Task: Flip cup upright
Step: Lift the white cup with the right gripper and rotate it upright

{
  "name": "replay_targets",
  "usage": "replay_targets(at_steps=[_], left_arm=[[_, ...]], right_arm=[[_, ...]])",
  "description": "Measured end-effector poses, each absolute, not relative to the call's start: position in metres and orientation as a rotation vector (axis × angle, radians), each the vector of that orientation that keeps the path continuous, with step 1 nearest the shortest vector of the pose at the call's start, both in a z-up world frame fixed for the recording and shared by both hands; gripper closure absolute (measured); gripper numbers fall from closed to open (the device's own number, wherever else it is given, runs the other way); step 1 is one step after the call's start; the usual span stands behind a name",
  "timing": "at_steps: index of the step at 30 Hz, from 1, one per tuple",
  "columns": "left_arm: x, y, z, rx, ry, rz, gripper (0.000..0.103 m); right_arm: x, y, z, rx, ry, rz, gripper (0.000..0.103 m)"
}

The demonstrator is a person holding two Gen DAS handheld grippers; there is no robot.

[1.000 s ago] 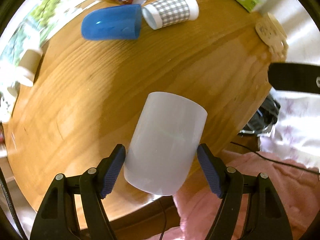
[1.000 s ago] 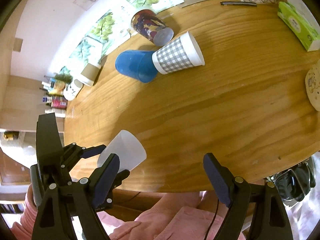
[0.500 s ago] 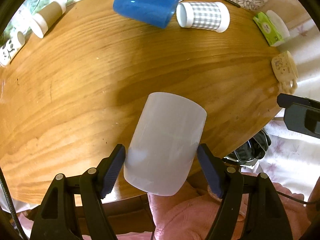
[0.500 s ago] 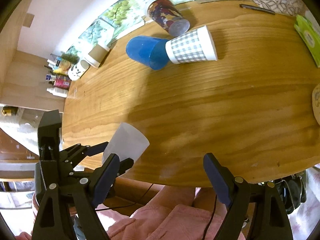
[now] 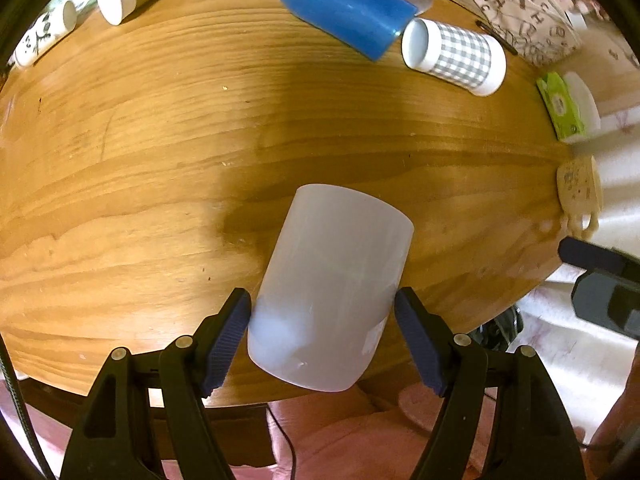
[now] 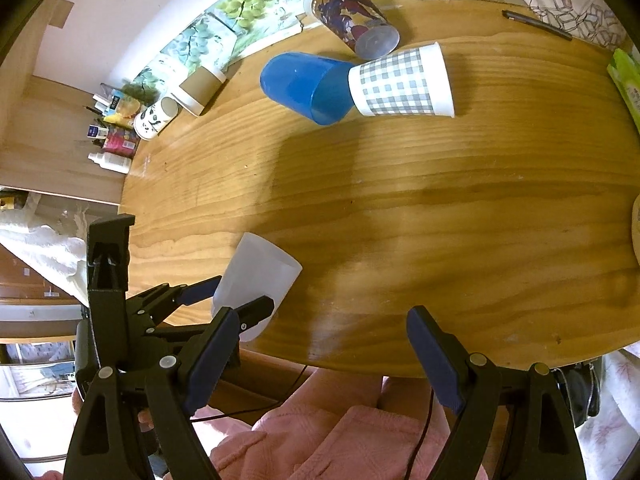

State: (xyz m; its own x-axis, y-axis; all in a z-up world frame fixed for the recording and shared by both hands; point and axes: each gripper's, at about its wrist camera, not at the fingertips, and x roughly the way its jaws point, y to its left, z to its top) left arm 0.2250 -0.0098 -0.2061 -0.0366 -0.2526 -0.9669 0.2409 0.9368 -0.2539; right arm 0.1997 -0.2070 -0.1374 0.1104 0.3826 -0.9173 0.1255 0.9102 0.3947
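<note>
- Since the view a second back, when the far cups sat high in our left wrist view, we log the table (image 5: 160, 152) now filling far more of that view, with two more fallen cups in sight at far left; the left gripper (image 5: 322, 322) has swung or lifted while the white cup (image 5: 332, 288) keeps the same place between its pads.
- Grip: we record both blue pads touching the cup's sides near one end, jaws closed on it; the cup is off the wood, tilted, its other end pointing away over the near table edge.
- Meaning: we judge the pick complete and the turn to upright under way, setting down not yet done.
- Right gripper (image 6: 322, 354): jaws wide apart, nothing between them, hanging over the near edge.
- Only in the right wrist view: the white cup (image 6: 256, 280) from the side, clear of the table, and the patterned cup (image 6: 352, 20) entire.
- Only in the left wrist view: the blue cup (image 5: 344, 12) and checked cup (image 5: 456, 58) with the checked mouth facing us.
</note>
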Motion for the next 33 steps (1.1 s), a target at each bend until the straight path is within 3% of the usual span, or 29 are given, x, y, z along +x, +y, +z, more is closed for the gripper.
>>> replay_targets(at_steps=[33], left_arm=[[0.227, -0.002, -0.213, -0.146, 1.586, -0.408, 0.024]], right_arm=[[0.207, -0.204, -0.172, 0.599, 1.544, 0.192, 0.017]])
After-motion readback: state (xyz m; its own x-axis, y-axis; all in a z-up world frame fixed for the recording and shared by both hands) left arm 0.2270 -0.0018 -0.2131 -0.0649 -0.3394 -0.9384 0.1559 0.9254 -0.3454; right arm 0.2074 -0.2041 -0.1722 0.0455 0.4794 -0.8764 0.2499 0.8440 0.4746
